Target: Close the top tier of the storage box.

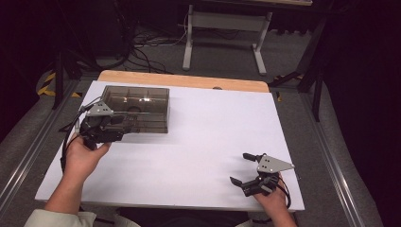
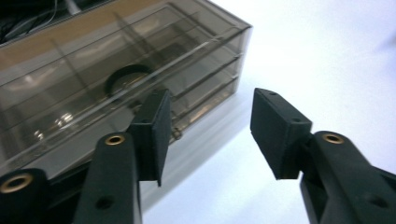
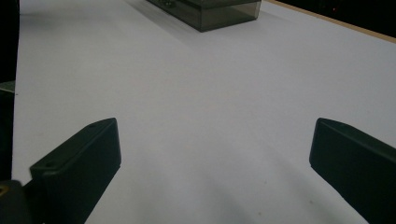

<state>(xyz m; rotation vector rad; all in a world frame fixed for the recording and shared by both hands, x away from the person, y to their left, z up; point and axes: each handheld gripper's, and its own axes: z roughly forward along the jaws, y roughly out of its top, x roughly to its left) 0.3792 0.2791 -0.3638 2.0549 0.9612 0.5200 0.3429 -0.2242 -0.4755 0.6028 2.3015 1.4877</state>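
A white sheet [image 1: 198, 142] covers the table, bare between the hands. The smoky plastic box [image 1: 137, 108] sits far left; the left gripper [image 2: 210, 126] stands just beside its near edge, jaws part-open on nothing. The right gripper [image 1: 246, 168], near right, gapes wide

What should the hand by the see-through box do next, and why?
Probably draw the left gripper a little further back from the smoky plastic box. Its jaws stand apart with nothing between them, right at the box's near corner, so it seems to have let go. The right gripper waits open over the bare white tabletop.
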